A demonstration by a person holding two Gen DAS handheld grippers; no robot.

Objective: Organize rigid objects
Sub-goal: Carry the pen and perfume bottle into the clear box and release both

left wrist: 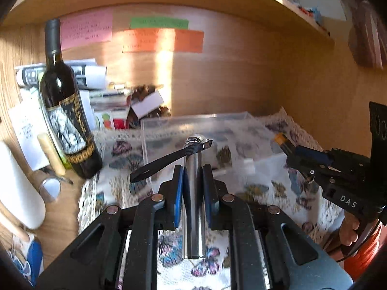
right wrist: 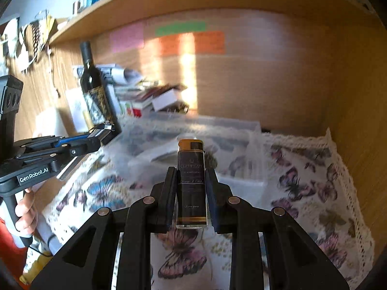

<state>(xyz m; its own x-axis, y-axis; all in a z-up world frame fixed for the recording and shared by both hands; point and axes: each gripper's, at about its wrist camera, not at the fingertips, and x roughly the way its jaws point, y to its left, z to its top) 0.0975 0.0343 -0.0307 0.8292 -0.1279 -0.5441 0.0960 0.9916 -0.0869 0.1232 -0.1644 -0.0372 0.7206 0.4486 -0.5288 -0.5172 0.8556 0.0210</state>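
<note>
My left gripper (left wrist: 192, 172) is shut on a silver metal cylinder (left wrist: 193, 205) with a black strap (left wrist: 169, 160) at its far end, held above the butterfly-print cloth (left wrist: 261, 191). My right gripper (right wrist: 191, 174) is shut on a black lighter (right wrist: 191, 181) with a gold top and a printed label. A clear plastic box (left wrist: 205, 130) lies just beyond both grippers; it also shows in the right wrist view (right wrist: 193, 130). The right gripper shows at the right of the left wrist view (left wrist: 293, 151), the left gripper at the left of the right wrist view (right wrist: 101, 134).
A dark wine bottle (left wrist: 65, 106) stands at the left by stacked papers and small boxes (left wrist: 116, 101). A white bottle (left wrist: 17, 188) and a small round lid (left wrist: 50, 187) lie at the far left. Wooden back wall with coloured notes (left wrist: 162, 39); shelf overhead.
</note>
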